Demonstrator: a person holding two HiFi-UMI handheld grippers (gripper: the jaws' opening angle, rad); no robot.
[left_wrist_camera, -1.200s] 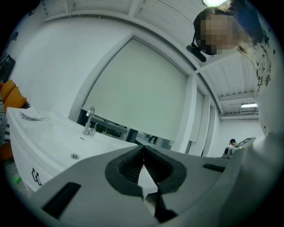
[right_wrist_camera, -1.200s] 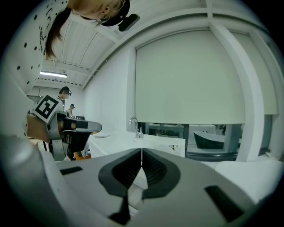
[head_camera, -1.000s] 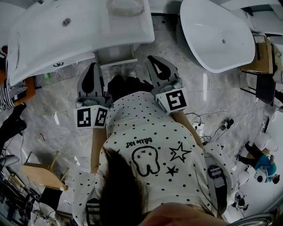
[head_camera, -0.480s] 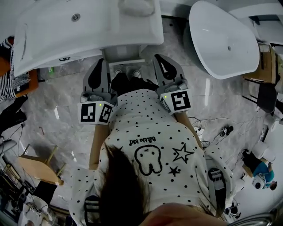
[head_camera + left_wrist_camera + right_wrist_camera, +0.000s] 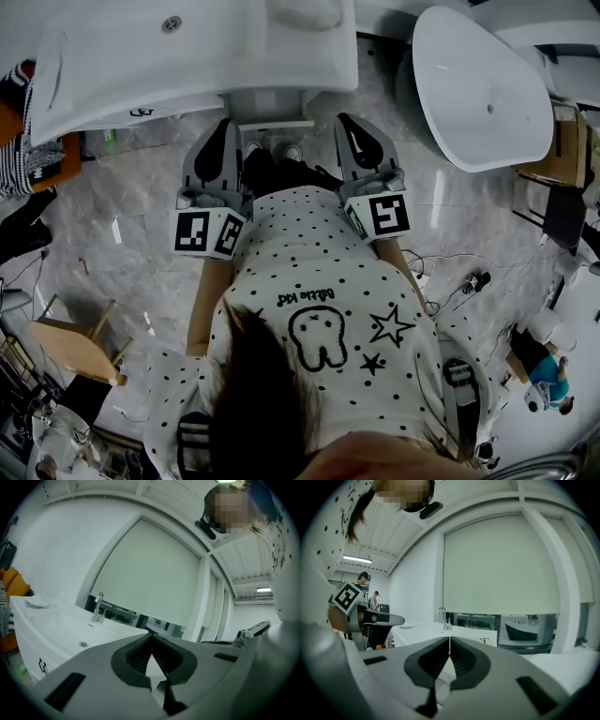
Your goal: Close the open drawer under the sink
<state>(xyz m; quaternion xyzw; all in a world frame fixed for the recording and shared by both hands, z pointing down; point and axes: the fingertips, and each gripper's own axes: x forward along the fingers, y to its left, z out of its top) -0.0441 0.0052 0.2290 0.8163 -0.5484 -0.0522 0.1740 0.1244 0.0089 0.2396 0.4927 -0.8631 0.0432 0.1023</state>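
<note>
The white sink [image 5: 187,56] fills the top of the head view. Under its front edge, the white drawer [image 5: 274,105] sticks out a little towards the person. My left gripper [image 5: 228,129] is just left of the drawer and my right gripper [image 5: 348,122] just right of it. Both point at the vanity. I cannot tell whether either touches it. In the left gripper view the left gripper [image 5: 151,638] is shut and empty, with the basin [image 5: 65,623] and faucet [image 5: 98,607] beyond. The right gripper [image 5: 449,642] is also shut on nothing.
A white freestanding bathtub [image 5: 483,80] stands at the right on the marble floor [image 5: 131,202]. The person's shoes [image 5: 272,150] are below the drawer. A wooden stool [image 5: 70,342] is at the lower left. Cables [image 5: 455,272] and other people are at the right.
The head view has shifted, so the sink and tub sit a little further right and higher. Both grippers keep their places beside the drawer and stay shut.
</note>
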